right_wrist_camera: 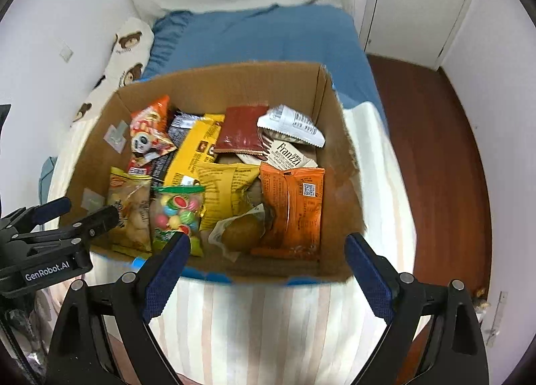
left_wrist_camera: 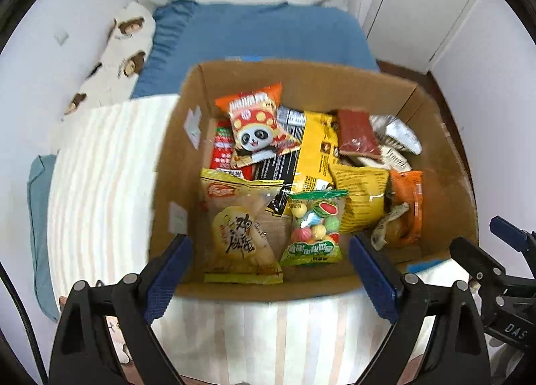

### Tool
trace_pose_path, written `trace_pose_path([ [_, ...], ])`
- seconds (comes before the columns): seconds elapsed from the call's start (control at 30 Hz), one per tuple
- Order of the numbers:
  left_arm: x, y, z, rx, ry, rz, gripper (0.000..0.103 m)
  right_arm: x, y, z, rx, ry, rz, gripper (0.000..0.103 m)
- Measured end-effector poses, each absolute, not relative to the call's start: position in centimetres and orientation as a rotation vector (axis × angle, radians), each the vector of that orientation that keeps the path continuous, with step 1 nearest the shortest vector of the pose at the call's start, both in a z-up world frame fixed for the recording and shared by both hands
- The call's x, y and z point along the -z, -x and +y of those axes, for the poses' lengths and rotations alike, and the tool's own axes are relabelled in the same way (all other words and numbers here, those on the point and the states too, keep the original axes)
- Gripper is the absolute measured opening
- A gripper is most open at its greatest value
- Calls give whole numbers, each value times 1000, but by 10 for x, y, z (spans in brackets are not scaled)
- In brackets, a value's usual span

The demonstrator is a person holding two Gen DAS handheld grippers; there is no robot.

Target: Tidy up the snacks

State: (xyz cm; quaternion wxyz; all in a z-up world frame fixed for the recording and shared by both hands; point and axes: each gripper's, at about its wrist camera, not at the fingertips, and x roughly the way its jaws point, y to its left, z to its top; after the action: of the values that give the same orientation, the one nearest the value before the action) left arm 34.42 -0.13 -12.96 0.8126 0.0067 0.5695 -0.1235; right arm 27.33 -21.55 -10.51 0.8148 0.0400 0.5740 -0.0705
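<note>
An open cardboard box (left_wrist_camera: 301, 77) (right_wrist_camera: 214, 78) sits on a bed and holds several snack packets. Among them are a panda packet (left_wrist_camera: 256, 124) (right_wrist_camera: 147, 137), a green candy bag (left_wrist_camera: 313, 227) (right_wrist_camera: 177, 214), a pale yellow chicken snack bag (left_wrist_camera: 239, 231), yellow packets (right_wrist_camera: 221, 190) and an orange packet (right_wrist_camera: 294, 207). My left gripper (left_wrist_camera: 268, 251) is open and empty above the box's near edge. My right gripper (right_wrist_camera: 266, 247) is open and empty above the near edge too. Each gripper also shows in the other's view, the right (left_wrist_camera: 495, 244) and the left (right_wrist_camera: 80, 211).
The box rests on a striped blanket (left_wrist_camera: 100, 184) (right_wrist_camera: 268, 318). A blue quilt (left_wrist_camera: 254, 33) and a bear-print pillow (left_wrist_camera: 124, 50) lie behind it. White wall at left, white closet doors (right_wrist_camera: 418, 0) and dark wood floor (right_wrist_camera: 435, 150) at right.
</note>
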Motion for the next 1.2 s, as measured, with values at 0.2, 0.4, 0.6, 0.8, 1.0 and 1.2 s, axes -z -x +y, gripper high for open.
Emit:
trace_pose_path([
  [0.2,88,-293,14,257,-18,1072,95,66,-223,-204,160,-67,1100,95],
  [0.4,54,-239,30,250,-13,965,95,26,-166,-190,159,-59,995,95],
  [0.6,24,-190,41,246,-14,863,95,-11,-112,-178,181,-56,895,99],
  [0.8,6,-153,46,253,-29,816,95,-46,-68,-161,202,-14,807,100],
  [1.0,-18,-125,59,233,-22,758,95,-80,-32,-145,213,12,730,100],
  [1.2,-33,-107,71,224,-2,726,95,-101,-11,-136,202,0,695,101],
])
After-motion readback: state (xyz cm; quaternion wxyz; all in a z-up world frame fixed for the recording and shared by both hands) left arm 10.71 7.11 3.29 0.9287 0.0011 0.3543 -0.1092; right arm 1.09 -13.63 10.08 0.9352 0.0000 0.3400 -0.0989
